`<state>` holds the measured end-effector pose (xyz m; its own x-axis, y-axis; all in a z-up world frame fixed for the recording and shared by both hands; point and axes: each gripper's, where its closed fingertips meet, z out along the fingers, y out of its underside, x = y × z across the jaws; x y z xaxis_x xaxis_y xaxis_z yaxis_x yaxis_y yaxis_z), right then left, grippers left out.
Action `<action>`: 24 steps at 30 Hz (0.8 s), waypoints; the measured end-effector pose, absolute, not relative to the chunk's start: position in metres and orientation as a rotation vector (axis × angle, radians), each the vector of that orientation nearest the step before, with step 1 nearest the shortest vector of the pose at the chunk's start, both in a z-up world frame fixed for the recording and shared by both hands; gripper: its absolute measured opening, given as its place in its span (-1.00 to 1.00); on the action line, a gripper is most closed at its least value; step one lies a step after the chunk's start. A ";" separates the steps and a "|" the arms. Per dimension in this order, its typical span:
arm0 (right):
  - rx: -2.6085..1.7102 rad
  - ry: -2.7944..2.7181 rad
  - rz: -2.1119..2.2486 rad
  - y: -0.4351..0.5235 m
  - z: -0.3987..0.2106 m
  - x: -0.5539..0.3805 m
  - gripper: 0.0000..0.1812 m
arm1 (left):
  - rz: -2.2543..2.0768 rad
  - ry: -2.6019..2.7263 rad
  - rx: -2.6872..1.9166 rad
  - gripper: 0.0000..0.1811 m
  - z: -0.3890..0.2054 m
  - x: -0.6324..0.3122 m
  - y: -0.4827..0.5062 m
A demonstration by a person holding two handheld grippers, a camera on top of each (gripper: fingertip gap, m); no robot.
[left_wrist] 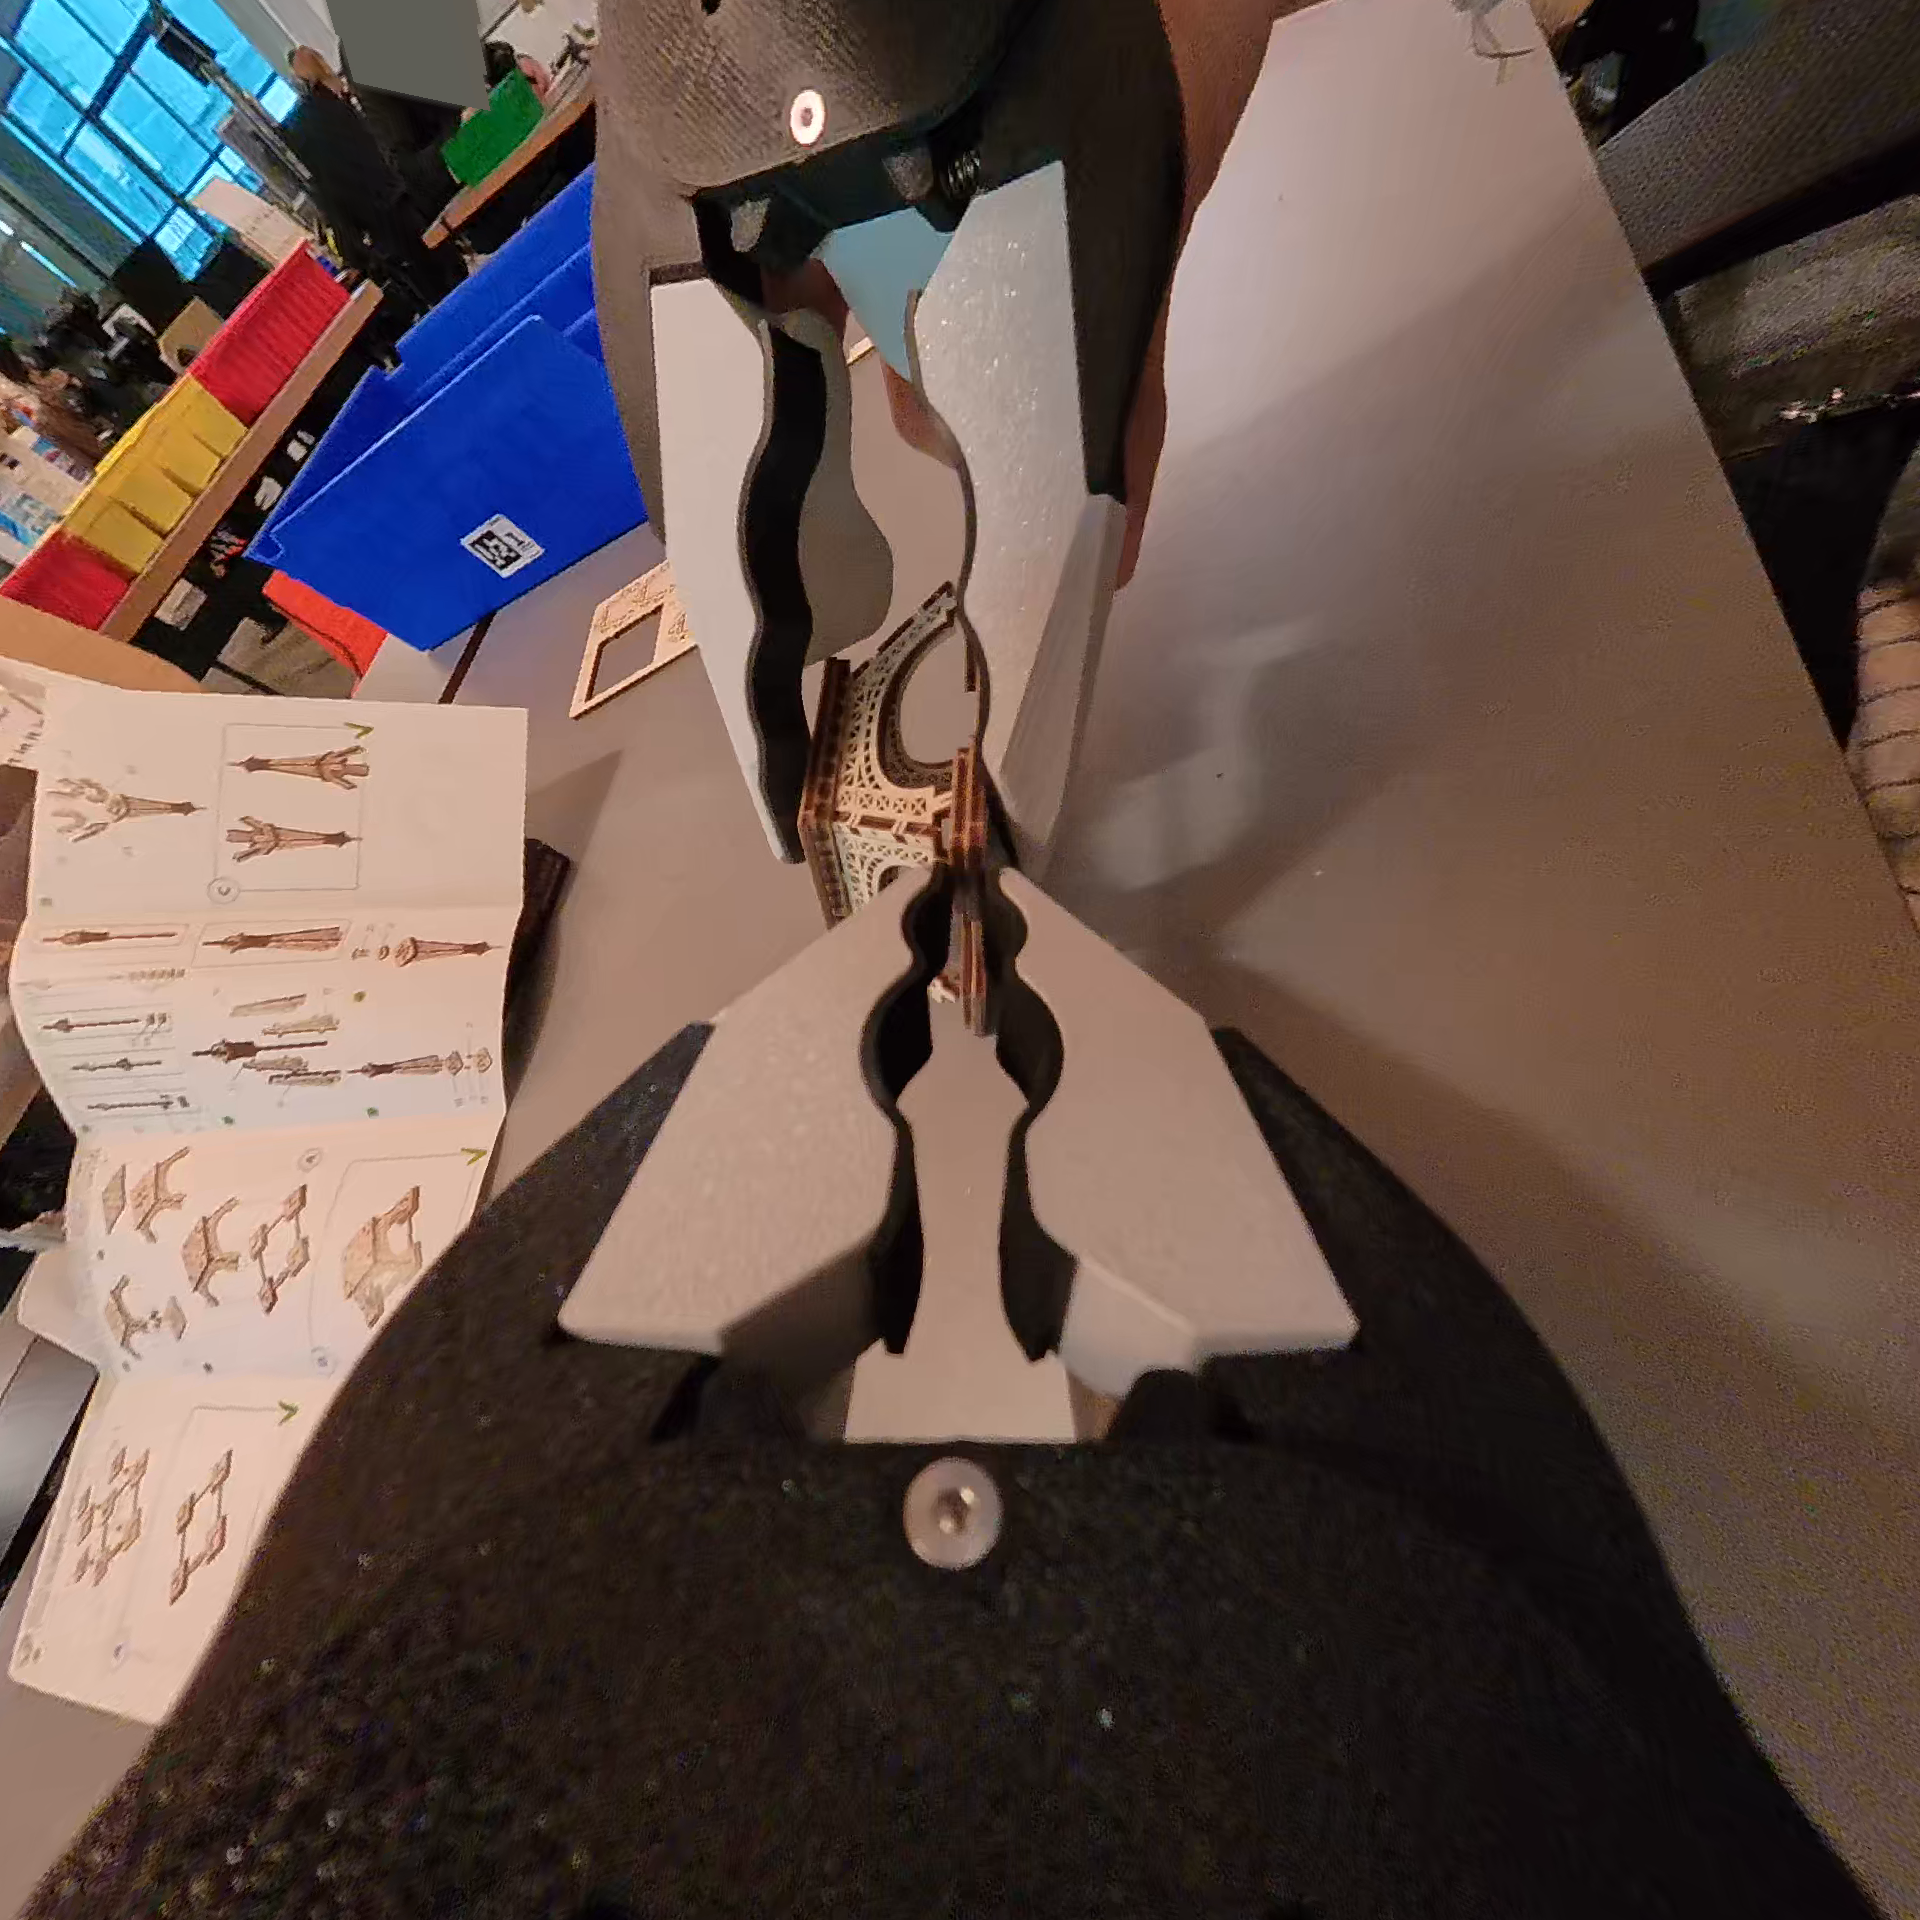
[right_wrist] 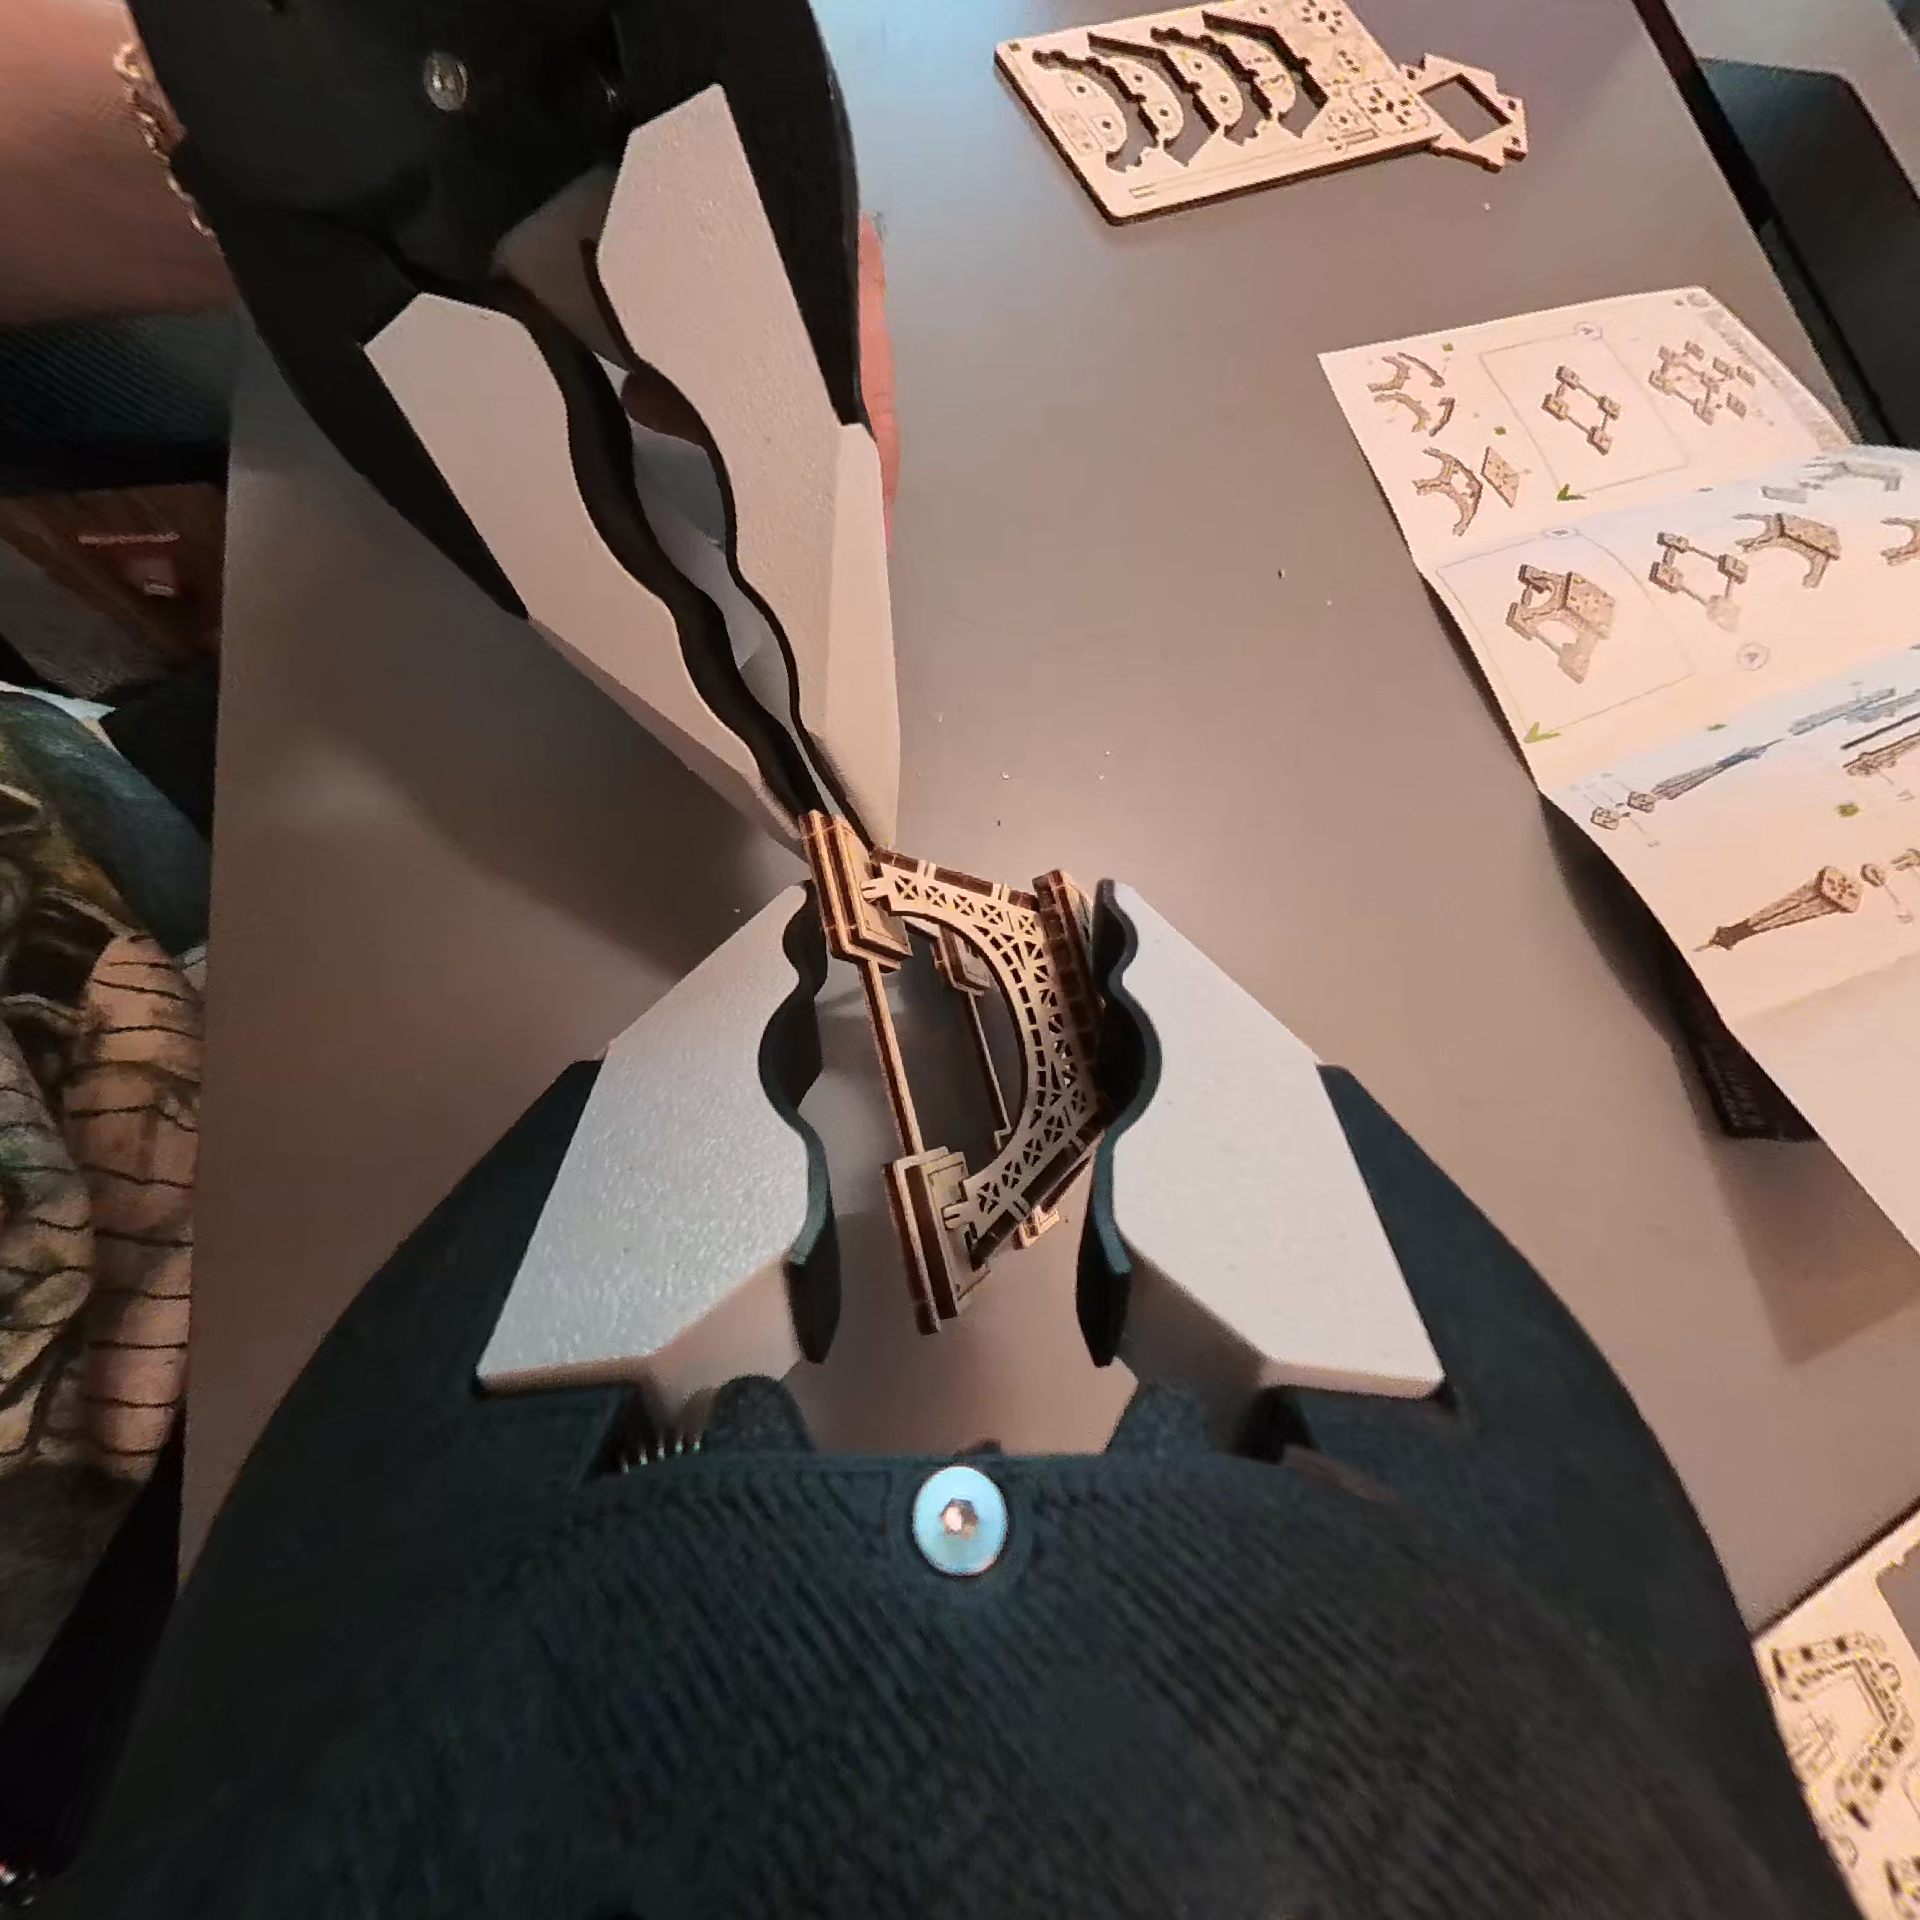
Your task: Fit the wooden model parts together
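model piece (left_wrist: 899, 790) partly hidden behind both grippers' fingers, left wrist view | instruction sheet (right_wrist: 1662, 582) cut off by right edge, right wrist view; drawings too small to tell | 2nd sheet (right_wrist: 1849, 1714) cut off at lower-right corner | background people (left_wrist: 343, 177) blurred, far off | person's sleeve (right_wrist: 94, 1039) cut by left edge

Each wrist camera sits just behind its own jaws, close above the grey bench (right_wrist: 1195, 644), the left view facing outward toward blue bins (left_wrist: 468, 457), the right view looking steeply down, both sharing the wooden arch piece (left_wrist: 894, 769) and instruction sheet (right_wrist: 1662, 582).
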<state>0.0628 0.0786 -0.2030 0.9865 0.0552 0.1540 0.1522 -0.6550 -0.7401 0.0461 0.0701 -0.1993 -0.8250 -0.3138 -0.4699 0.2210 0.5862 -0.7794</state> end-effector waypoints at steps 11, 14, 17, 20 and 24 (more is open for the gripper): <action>-2.264 -0.174 -0.129 0.078 -0.203 0.061 -0.46 | -1.314 2.264 0.017 -0.97 -0.199 0.044 0.068; -2.252 -0.181 -0.144 0.078 -0.202 0.064 -0.47 | -1.333 2.237 0.022 -0.97 -0.199 0.046 0.067; -2.237 -0.192 -0.151 0.079 -0.201 0.063 -0.47 | -1.359 2.232 0.027 -0.97 -0.198 0.045 0.068; -2.224 -0.209 -0.150 0.080 -0.199 0.063 -0.47 | -1.399 2.212 0.017 -0.95 -0.195 0.045 0.069; -2.210 -0.212 -0.124 0.082 -0.199 0.062 -0.47 | -1.424 2.208 0.014 -0.95 -0.195 0.043 0.069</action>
